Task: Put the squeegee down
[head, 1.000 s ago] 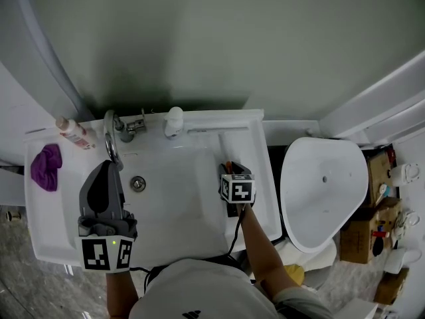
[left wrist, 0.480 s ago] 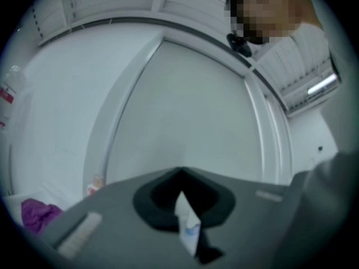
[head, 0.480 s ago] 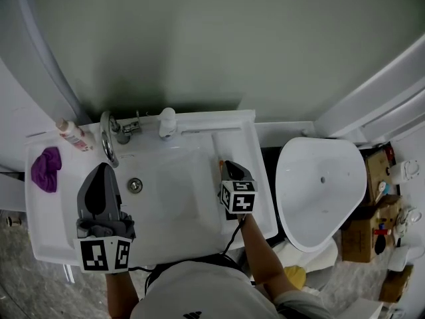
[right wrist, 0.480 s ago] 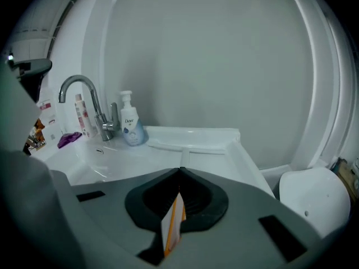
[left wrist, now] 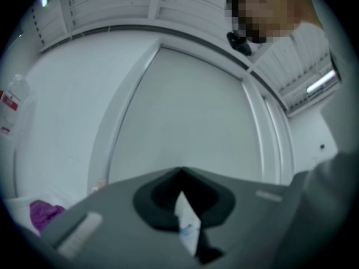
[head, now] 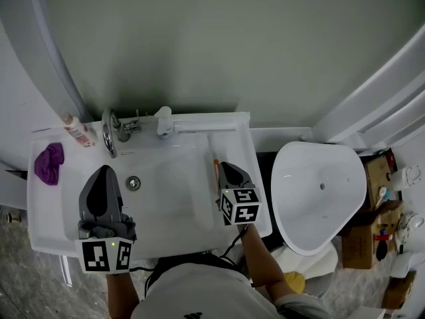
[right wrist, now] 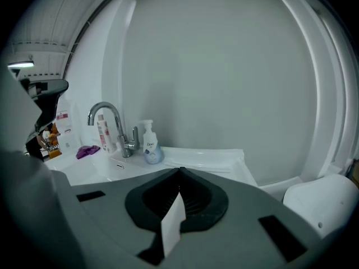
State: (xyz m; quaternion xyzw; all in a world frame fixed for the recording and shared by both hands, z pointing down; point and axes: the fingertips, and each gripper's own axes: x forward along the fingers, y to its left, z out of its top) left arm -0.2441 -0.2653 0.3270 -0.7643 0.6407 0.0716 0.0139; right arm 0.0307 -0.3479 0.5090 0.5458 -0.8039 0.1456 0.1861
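Squeegee (head: 216,170): lies flat on the right ledge of the washbasin (head: 234,130), beside the bowl. This is probably so that it rests stable and cannot slide in.

Left gripper (head: 103,173): hovers over the left side of the bowl, jaws together, nothing held. It appears to play no part.

Right gripper (head: 226,168): hangs over that tool's near end. The jaws have just been closing and now stand fully together, empty. Release looks complete.

Long axis: runs front to back, orange end toward the wall. The near end is hidden.
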